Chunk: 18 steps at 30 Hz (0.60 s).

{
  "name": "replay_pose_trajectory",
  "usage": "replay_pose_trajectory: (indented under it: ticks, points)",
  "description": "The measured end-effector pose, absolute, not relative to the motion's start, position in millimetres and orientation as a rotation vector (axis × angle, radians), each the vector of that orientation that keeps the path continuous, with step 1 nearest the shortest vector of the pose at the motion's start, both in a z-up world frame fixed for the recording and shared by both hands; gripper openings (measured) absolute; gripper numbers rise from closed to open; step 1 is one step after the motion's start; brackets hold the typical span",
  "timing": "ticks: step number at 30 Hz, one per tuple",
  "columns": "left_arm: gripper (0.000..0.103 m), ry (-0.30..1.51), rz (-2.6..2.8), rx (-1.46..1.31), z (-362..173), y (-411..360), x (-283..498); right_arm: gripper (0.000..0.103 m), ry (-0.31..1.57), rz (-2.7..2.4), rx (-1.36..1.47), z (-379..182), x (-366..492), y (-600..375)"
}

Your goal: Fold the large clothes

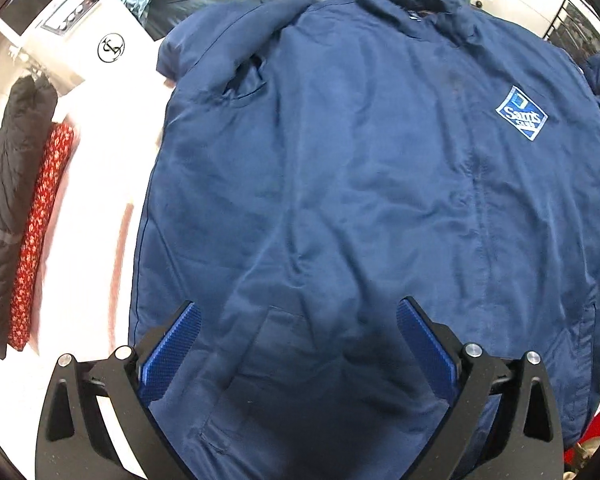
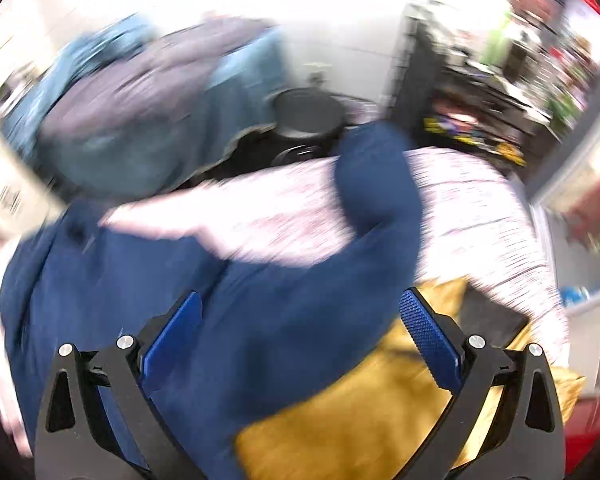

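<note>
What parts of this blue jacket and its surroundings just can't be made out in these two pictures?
- Left wrist view: the blue jacket runs off the right and bottom edges, so that sleeve and the hem are cut off.
- Left wrist view: the small lettering under the chest logo is too small to read.
- Right wrist view: motion blur smears everything; the shelves hold unidentifiable items, and the yellow cloth shows no detail.
</note>
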<state>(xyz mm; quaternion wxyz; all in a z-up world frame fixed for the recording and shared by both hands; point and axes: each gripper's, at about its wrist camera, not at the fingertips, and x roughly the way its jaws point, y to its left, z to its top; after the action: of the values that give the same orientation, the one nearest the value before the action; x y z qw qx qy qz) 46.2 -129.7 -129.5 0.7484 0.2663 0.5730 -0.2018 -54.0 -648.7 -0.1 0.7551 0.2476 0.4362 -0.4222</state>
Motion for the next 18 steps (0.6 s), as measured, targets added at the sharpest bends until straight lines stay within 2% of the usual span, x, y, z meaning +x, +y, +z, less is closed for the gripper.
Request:
replay_pose_trajectory:
  ticks: [6,7,8,9,10,11,14,18]
  points:
    - [0.097,1.243,-0.437,0.663,-134,-132,29,0.098,1.111,-0.977,0.651,-43,-57,-739]
    - [0.097,1.240,-0.437,0.676,-130,-128,23,0.095,1.137,-0.978,0.651,-54,-54,-745]
    - [0.097,1.238,-0.435,0.686,-131,-129,20,0.080,1.157,-0.957,0.667,-68,-56,-737]
    - [0.097,1.236,-0.434,0.693,-131,-128,20,0.068,1.168,-0.929,0.688,-78,-58,-735]
    - [0.097,1.238,-0.432,0.699,-129,-128,16,0.045,1.169,-0.903,0.715,-86,-64,-725]
    - [0.097,1.242,-0.431,0.702,-130,-127,14,0.029,1.152,-0.894,0.735,-90,-68,-723]
    - [0.097,1.250,-0.430,0.714,-131,-131,11,0.017,1.066,-0.890,0.779,-80,-93,-715]
    - [0.097,1.231,-0.454,0.720,-125,-140,8,0.013,0.881,-0.859,0.860,-36,-137,-710]
